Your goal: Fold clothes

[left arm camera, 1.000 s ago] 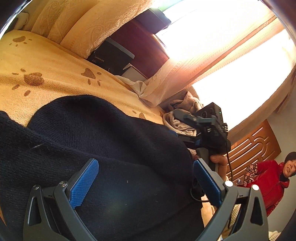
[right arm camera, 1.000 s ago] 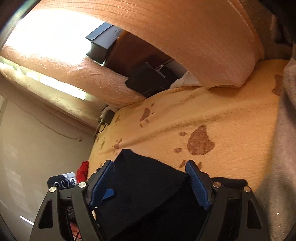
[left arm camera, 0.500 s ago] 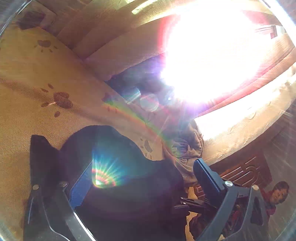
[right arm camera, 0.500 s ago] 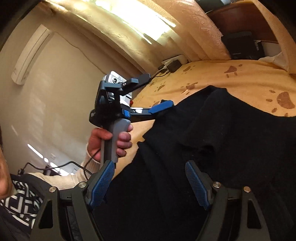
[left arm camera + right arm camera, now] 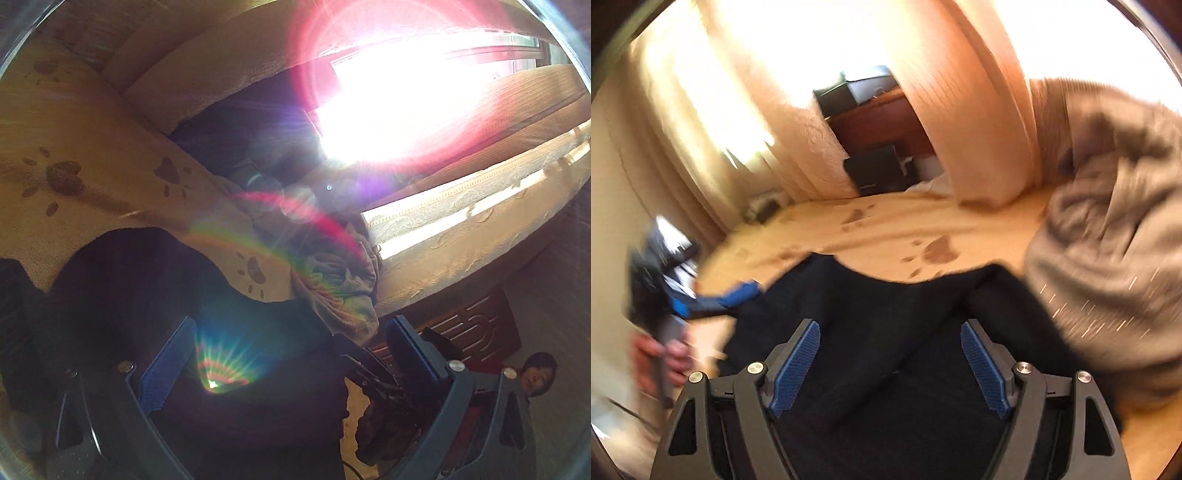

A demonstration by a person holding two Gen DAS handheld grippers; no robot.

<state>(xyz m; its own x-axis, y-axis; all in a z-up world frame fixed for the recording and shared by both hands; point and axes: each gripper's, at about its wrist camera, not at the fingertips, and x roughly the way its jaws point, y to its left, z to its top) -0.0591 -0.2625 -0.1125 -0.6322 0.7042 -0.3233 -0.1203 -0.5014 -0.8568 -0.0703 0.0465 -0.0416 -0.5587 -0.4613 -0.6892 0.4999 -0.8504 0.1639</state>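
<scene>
A black knit garment (image 5: 886,369) is lying spread on a yellow bedspread (image 5: 886,229) printed with brown paw marks, filling the 6 o'clock half of the right wrist view. The right gripper (image 5: 890,365) is hovering over the dark cloth with its blue-padded fingers (image 5: 796,365) standing wide apart, nothing pinched between them. At 9 o'clock in that view, blurred, a hand (image 5: 661,354) is gripping the handle of the left gripper (image 5: 738,295), whose blue tip is reaching to the garment's edge; its jaws are standing released as well, as the left wrist view shows, with the black garment (image 5: 147,295) lying beneath and between them. A crumpled grey garment (image 5: 1108,258) is sitting at 3 o'clock on the bedspread, touching the black one. Sunlit cream curtains (image 5: 960,110) are hanging at 12 o'clock, glare washing out much of the left wrist view. A person in red (image 5: 535,376) is looking on at 4 o'clock there.
</scene>
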